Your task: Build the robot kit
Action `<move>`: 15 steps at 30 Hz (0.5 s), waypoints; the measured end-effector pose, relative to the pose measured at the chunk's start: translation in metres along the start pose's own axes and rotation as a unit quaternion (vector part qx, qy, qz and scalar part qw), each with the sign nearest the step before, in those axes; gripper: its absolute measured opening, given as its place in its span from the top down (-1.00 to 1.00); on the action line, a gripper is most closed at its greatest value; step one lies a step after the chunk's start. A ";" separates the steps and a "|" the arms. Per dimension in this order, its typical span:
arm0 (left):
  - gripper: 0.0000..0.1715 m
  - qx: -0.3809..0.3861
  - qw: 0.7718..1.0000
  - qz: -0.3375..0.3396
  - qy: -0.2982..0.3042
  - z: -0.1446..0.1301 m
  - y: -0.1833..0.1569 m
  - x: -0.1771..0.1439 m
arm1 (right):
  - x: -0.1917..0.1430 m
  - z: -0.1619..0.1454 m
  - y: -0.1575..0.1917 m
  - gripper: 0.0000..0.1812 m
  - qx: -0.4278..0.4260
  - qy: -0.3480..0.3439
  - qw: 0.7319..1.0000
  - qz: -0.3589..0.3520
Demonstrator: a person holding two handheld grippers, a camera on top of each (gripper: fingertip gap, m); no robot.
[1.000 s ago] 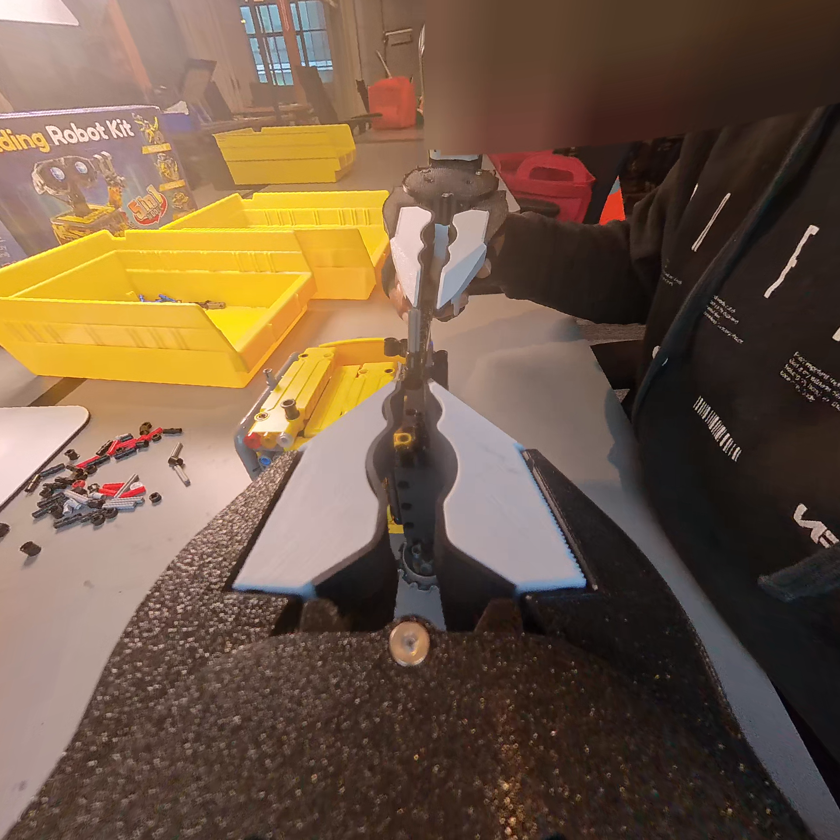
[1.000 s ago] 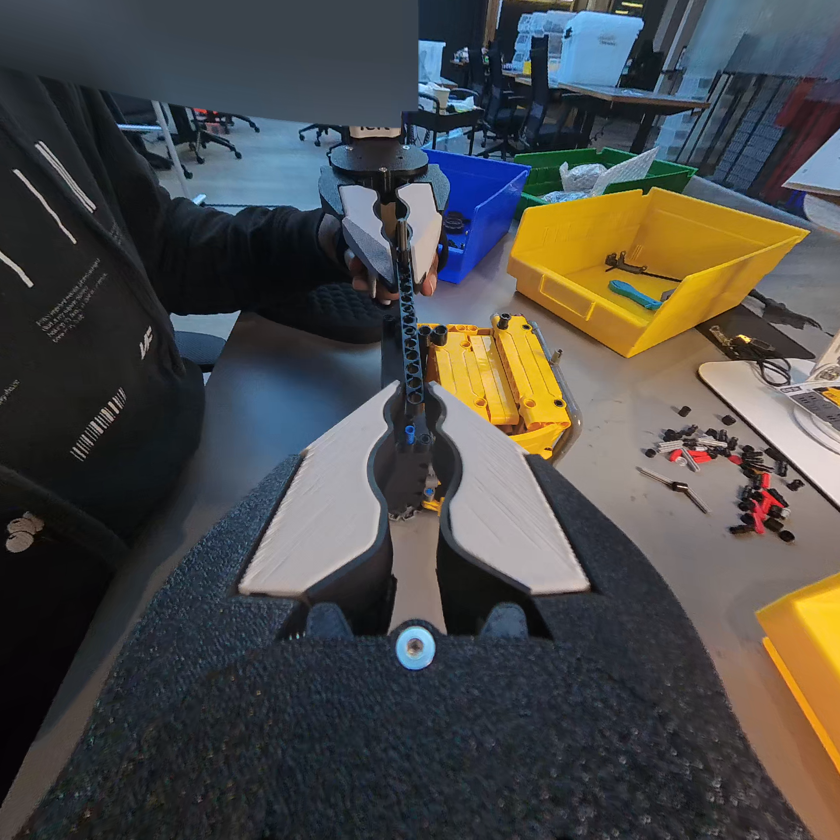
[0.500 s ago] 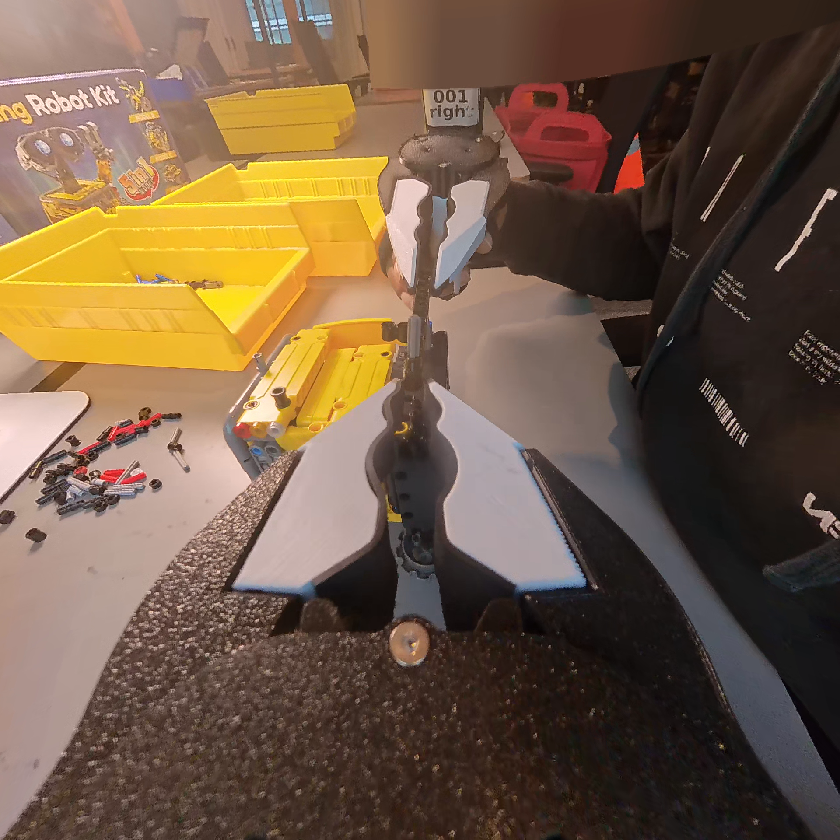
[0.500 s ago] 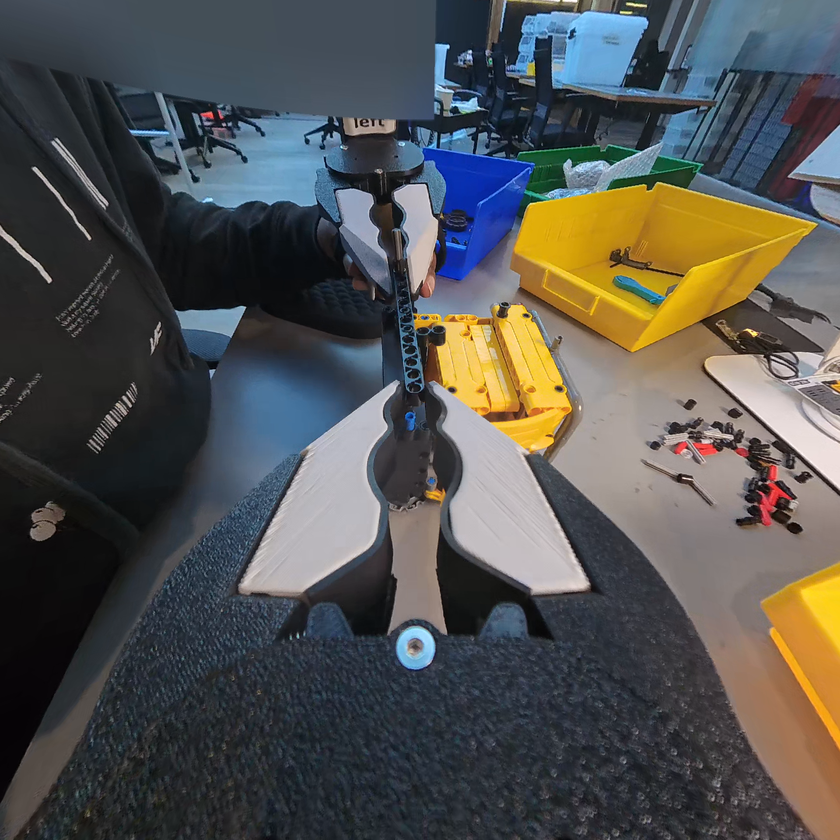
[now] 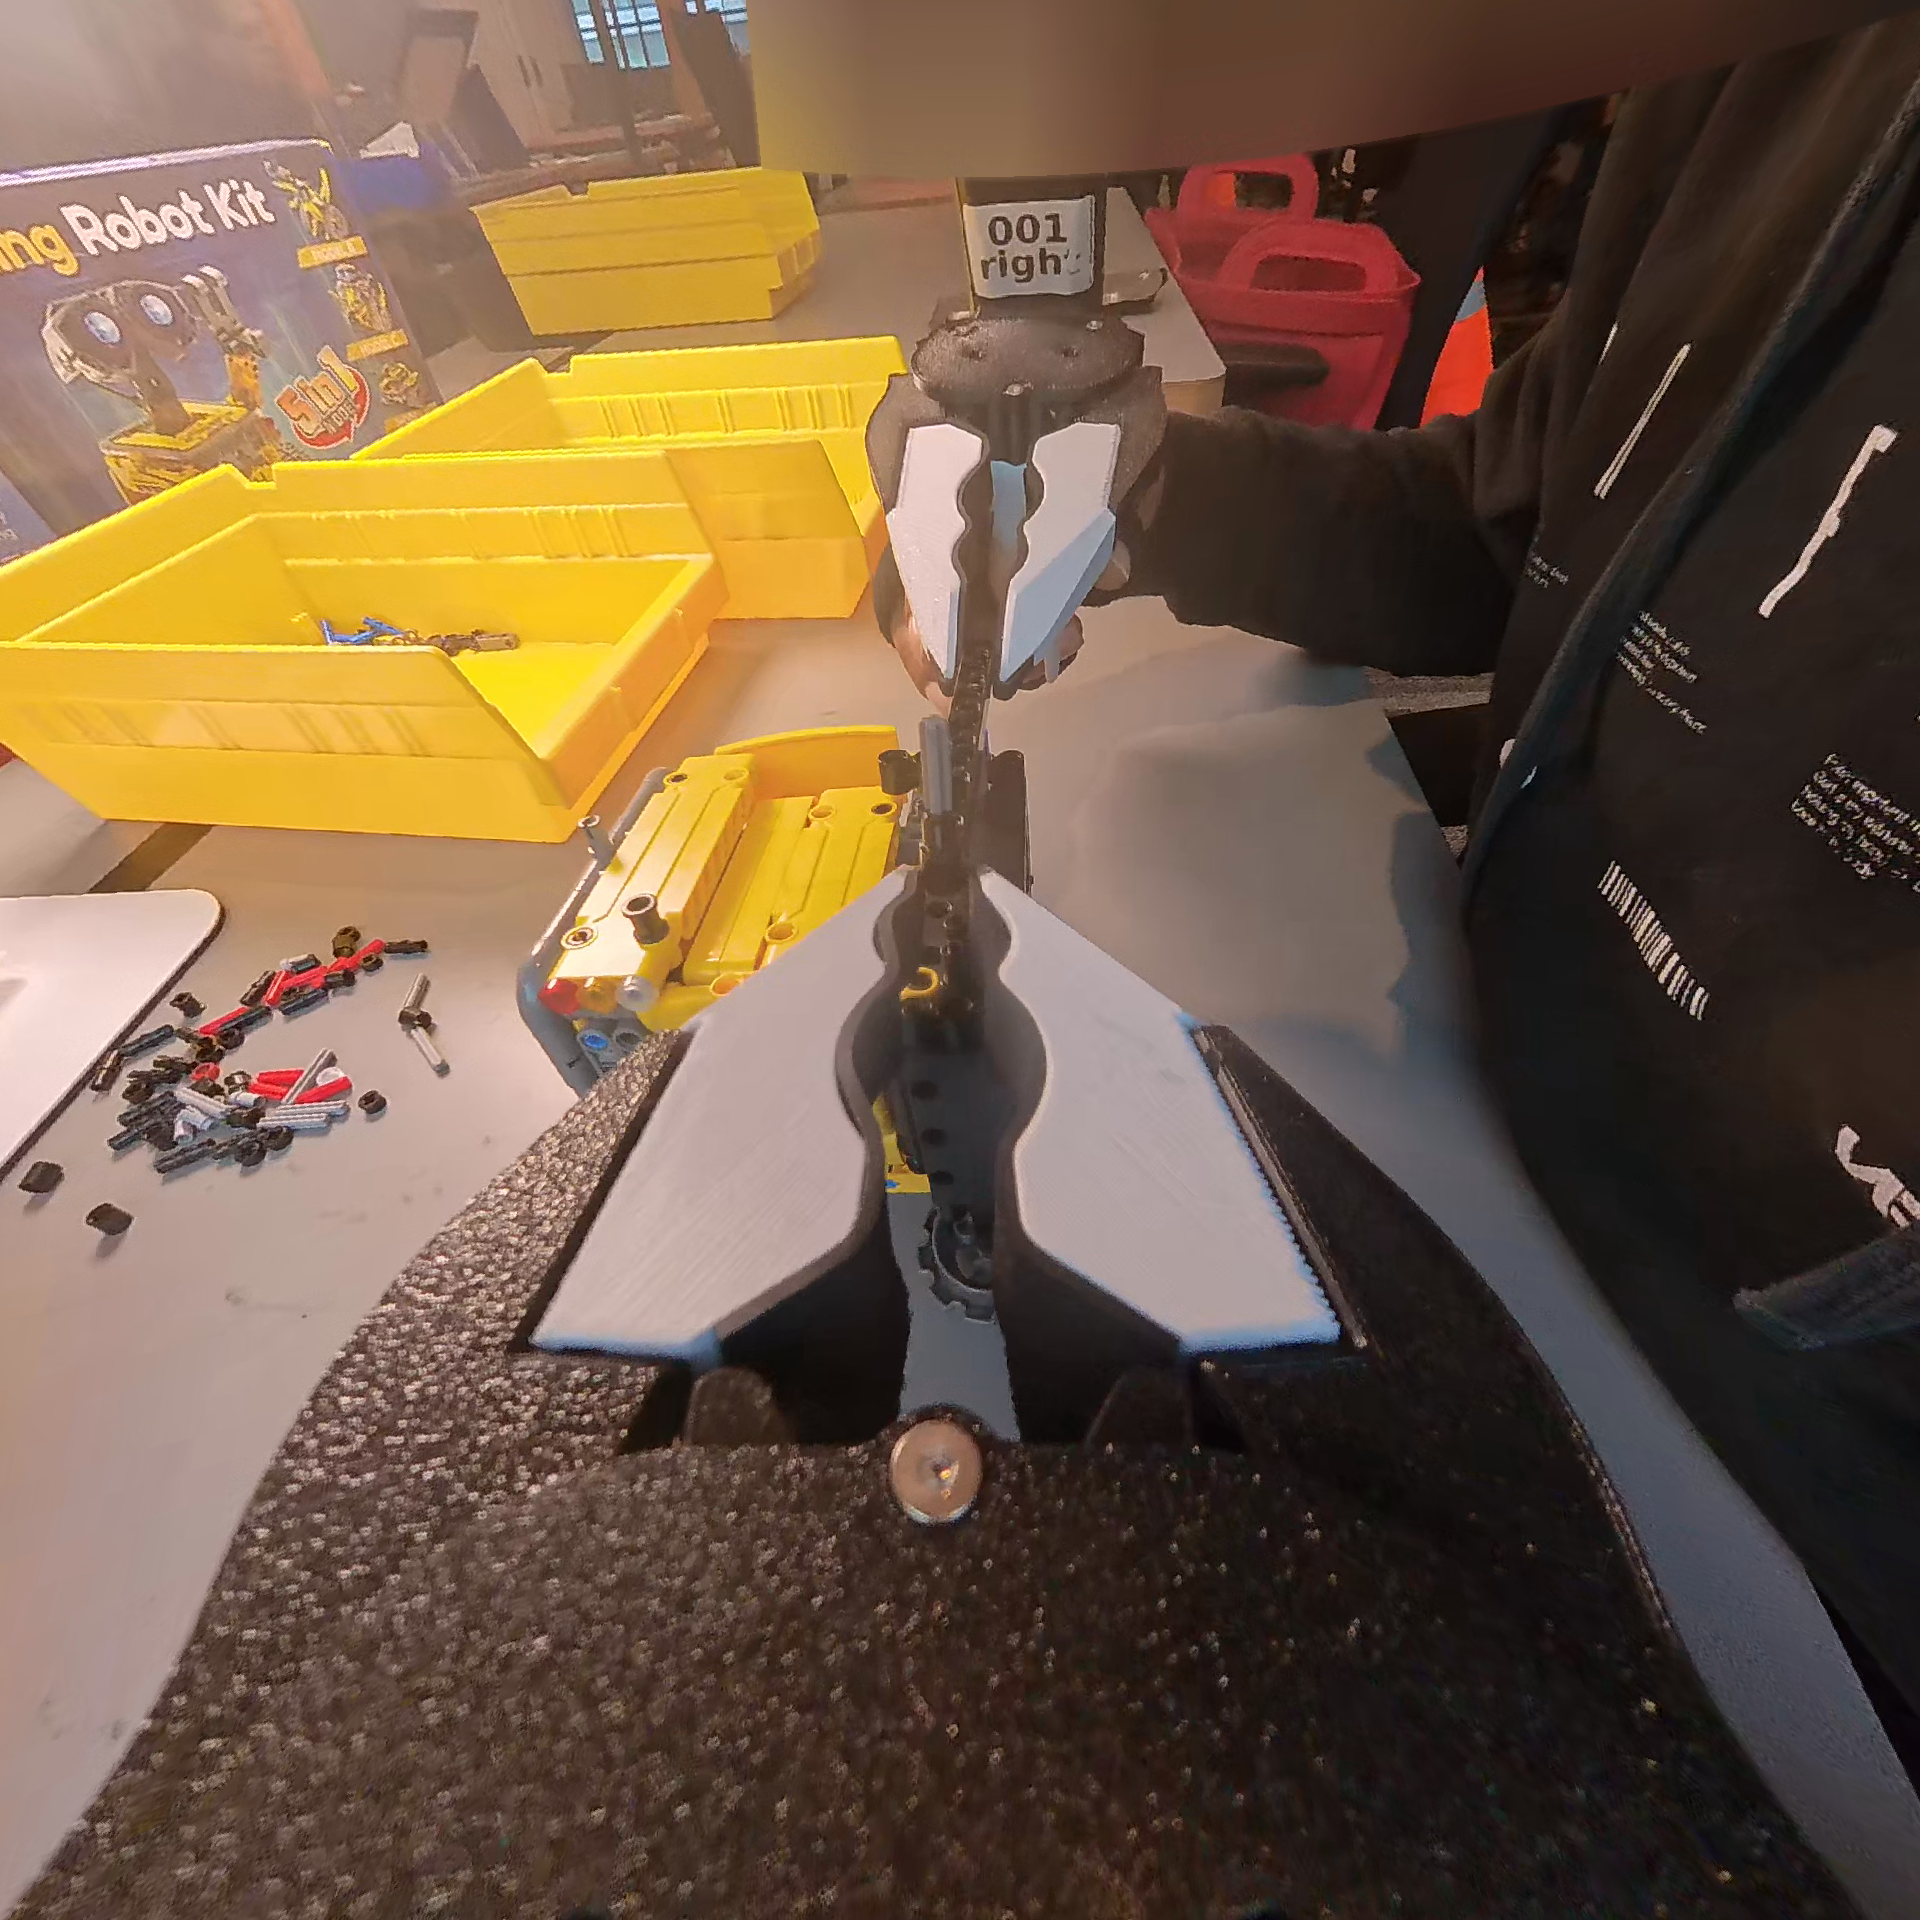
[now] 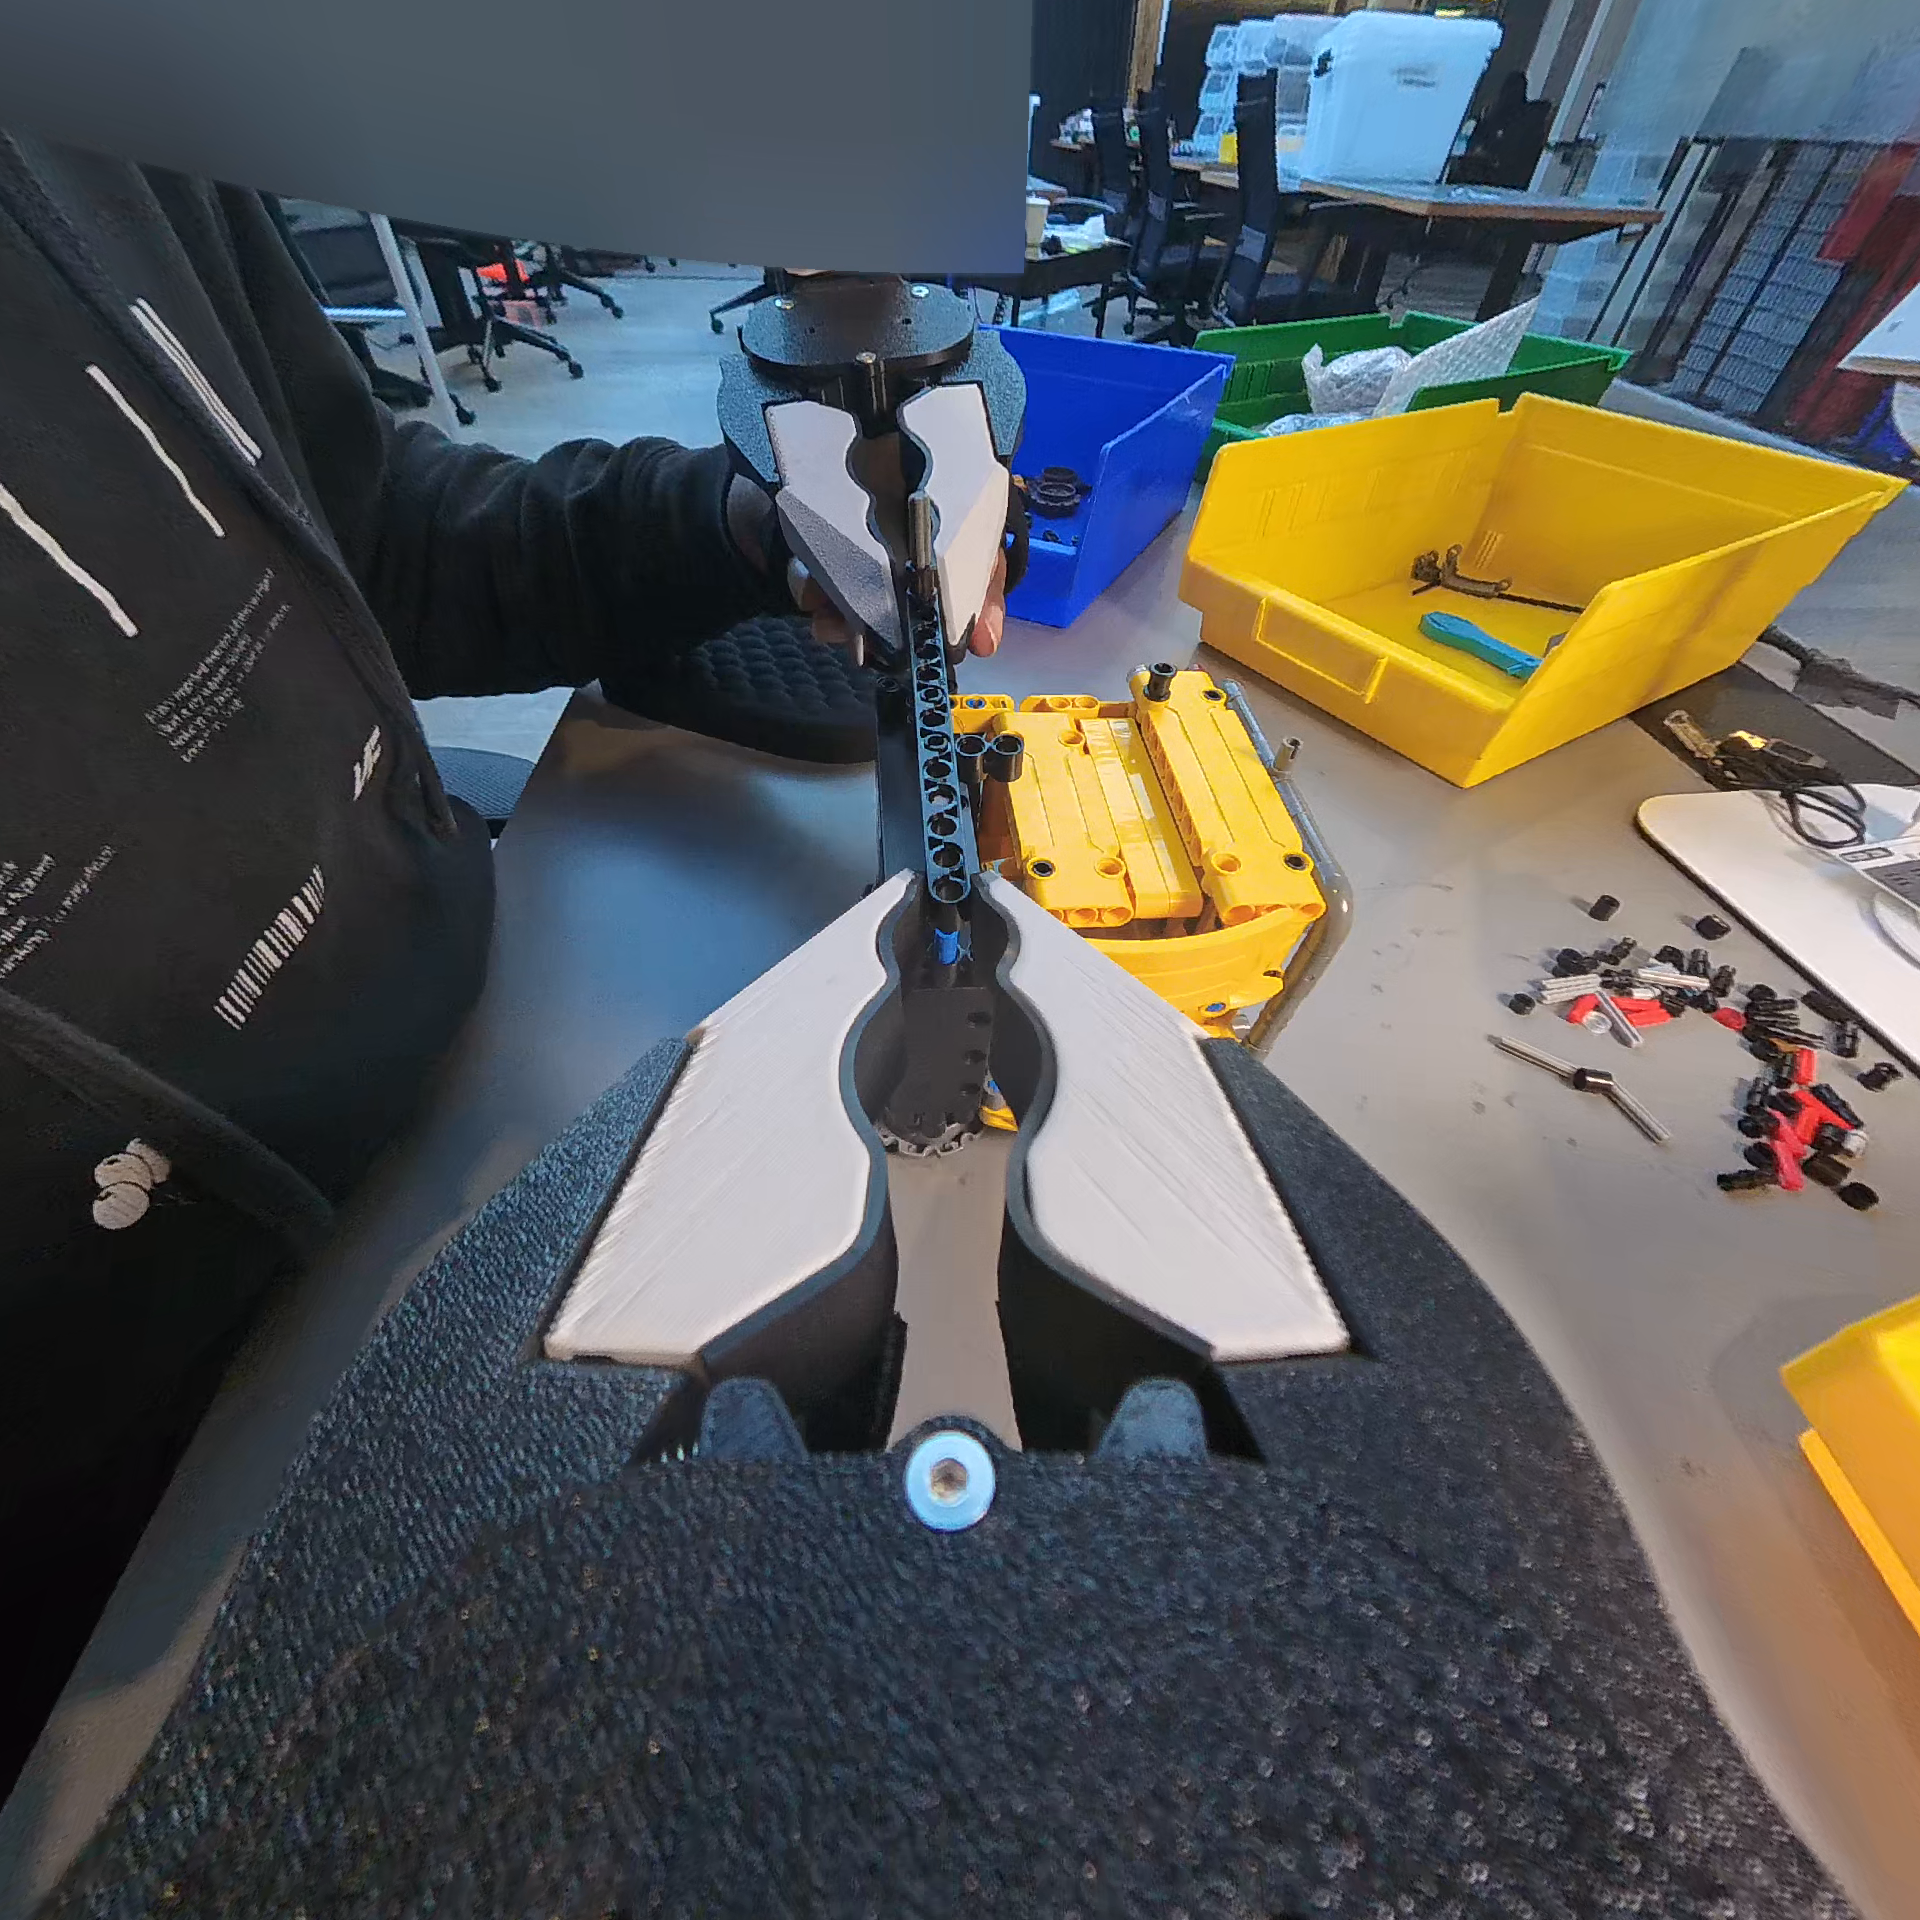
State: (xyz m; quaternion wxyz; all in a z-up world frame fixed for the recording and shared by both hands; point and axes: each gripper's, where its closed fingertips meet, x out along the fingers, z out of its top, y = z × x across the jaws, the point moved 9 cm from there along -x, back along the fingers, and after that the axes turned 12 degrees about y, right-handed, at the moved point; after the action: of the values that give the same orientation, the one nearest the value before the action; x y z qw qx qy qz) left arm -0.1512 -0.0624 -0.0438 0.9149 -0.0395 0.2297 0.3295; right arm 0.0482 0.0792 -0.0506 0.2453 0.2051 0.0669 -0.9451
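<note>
A long black perforated beam assembly [image 5: 968,717] spans between both grippers, above the grey table. My left gripper [image 5: 940,894] is shut on one end, where a yellow pin and a black gear [image 5: 961,1262] sit between the fingers. My right gripper [image 6: 945,888] is shut on the other end of the beam [image 6: 940,769], beside a blue pin and a gear [image 6: 925,1132]. Each gripper faces the other: the right one shows in the left wrist view [image 5: 977,665], the left one in the right wrist view [image 6: 920,618]. A yellow brick assembly [image 5: 748,862] [image 6: 1143,810] lies just under the beam.
Loose black, red and grey pins [image 5: 239,1039] [image 6: 1714,1039] are scattered on the table. Yellow bins [image 5: 312,665] [image 6: 1507,582], a blue bin [image 6: 1112,457], a kit box [image 5: 177,332] and a white board [image 6: 1787,883] stand around. A person in black [image 5: 1714,727] sits close by. About 8 cm separates my left fingertips from my right.
Both grippers keep their hold on the beam. The scene has shifted slightly upward in both views; the beam and grippers stay in line with each other.
</note>
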 end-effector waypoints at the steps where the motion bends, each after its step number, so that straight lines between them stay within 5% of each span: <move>1: 0.94 0.001 1.000 0.001 0.000 0.000 0.000 0.000 | 0.000 0.000 0.000 0.91 0.000 -0.001 1.000 0.000; 15: 0.94 0.004 1.000 0.014 -0.011 0.002 0.001 -0.009 | 0.003 0.011 -0.002 0.91 -0.008 -0.011 1.000 0.003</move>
State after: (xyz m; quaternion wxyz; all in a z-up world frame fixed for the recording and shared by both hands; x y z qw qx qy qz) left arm -0.1571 -0.0666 -0.0383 0.9129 -0.0287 0.2213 0.3417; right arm 0.0412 0.0770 -0.0418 0.2508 0.1929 0.0707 -0.9460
